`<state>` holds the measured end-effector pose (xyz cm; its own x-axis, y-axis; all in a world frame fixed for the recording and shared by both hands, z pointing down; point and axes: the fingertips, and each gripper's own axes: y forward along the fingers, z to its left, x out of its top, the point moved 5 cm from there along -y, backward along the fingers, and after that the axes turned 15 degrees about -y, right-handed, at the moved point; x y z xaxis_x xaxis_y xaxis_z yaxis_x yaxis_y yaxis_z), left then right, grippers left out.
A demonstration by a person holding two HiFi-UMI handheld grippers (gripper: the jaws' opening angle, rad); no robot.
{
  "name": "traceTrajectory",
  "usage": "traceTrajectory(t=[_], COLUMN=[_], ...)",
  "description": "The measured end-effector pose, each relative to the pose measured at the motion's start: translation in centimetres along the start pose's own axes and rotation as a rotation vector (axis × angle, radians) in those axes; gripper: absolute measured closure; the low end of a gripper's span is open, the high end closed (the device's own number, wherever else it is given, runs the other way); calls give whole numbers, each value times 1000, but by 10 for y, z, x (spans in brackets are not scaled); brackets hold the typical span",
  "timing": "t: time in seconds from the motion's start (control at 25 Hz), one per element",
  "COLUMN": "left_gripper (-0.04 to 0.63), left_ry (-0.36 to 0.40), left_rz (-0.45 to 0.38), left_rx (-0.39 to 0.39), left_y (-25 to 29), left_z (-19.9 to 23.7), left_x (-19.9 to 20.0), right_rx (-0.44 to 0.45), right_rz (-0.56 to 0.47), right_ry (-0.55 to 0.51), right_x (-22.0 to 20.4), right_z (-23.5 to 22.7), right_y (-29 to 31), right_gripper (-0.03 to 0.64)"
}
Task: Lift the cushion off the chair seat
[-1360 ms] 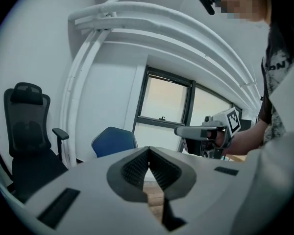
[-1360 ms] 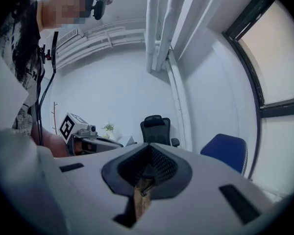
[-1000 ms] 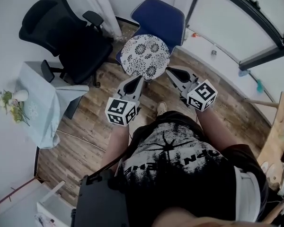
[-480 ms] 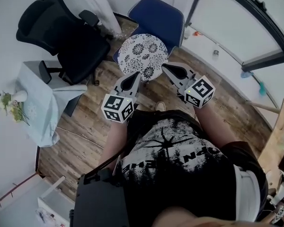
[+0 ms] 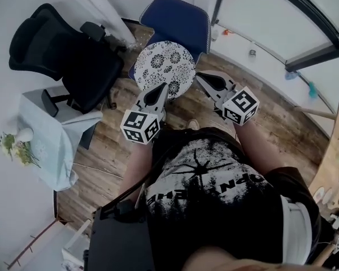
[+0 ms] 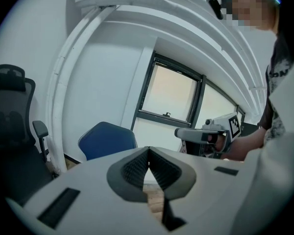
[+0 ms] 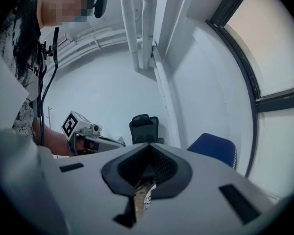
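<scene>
The cushion [image 5: 165, 66] on the blue chair [image 5: 178, 18] looks light and floppy, best pinched at opposite rims. The left gripper [image 5: 161, 89] and right gripper [image 5: 203, 79] have fingers closed, empty.

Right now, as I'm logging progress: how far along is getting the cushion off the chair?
Nothing looks done: the patterned cushion lies flat on the seat of the blue chair. In hand: the left gripper and right gripper point toward its near edge, jaws together and empty. Left: open the jaws, grip the cushion and lift it clear.
</scene>
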<state>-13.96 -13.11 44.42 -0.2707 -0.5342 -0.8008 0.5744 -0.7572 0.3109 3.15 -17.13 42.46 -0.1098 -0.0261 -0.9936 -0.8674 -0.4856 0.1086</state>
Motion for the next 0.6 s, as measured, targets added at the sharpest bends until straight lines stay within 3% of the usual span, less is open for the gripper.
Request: traceTrajectory(t=[0.28,0.6], left_gripper=[583,583], left_ry=[26,111], left_rz=[77,199], left_rx=[-83,-214], left_y=[21,45], left_z=[31,70], left_x=[21,52], right_rx=[-100,-259], right_rz=[10,11], right_ry=[38,82], right_x=[-3,-4], right_z=[-11,-18], right_y=[25,65], right_gripper=[598,598])
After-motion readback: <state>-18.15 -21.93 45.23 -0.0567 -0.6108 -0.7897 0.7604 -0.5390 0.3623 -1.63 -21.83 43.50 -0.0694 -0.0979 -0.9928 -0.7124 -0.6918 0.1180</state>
